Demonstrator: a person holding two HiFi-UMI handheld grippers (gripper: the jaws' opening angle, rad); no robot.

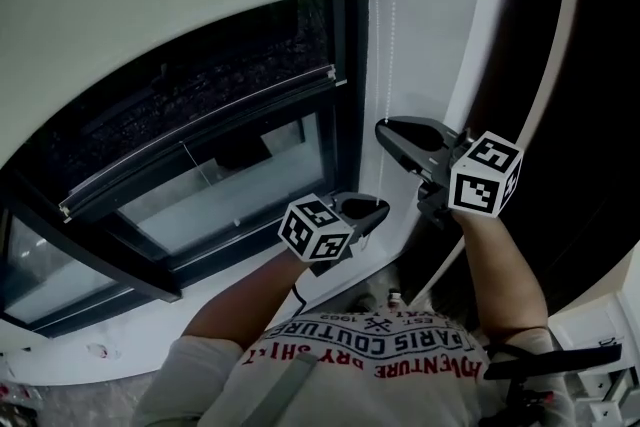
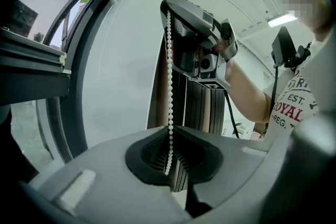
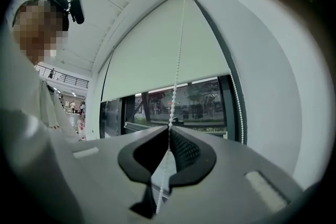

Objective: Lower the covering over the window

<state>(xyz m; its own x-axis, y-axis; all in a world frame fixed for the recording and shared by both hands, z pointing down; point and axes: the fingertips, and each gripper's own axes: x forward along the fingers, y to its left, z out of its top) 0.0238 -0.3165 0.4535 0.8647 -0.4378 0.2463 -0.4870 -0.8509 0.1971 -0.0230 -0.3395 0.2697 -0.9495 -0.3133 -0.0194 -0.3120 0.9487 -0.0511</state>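
Blind (image 3: 163,44): pale, drawn over the upper part of the window (image 3: 194,102) — dark panes show below its lower edge; its top is cut off from view.
Bead chain (image 3: 176,76): hangs at the window's right side, with a second strand further right. It is faint in the head view, and its lower end is out of sight.
Right gripper (image 1: 386,128): the higher one, jaws pinched together on the beads at their tips.
Left gripper (image 1: 378,206): lower — jaws closed on the same chain; in its own view the right gripper hides the chain above.
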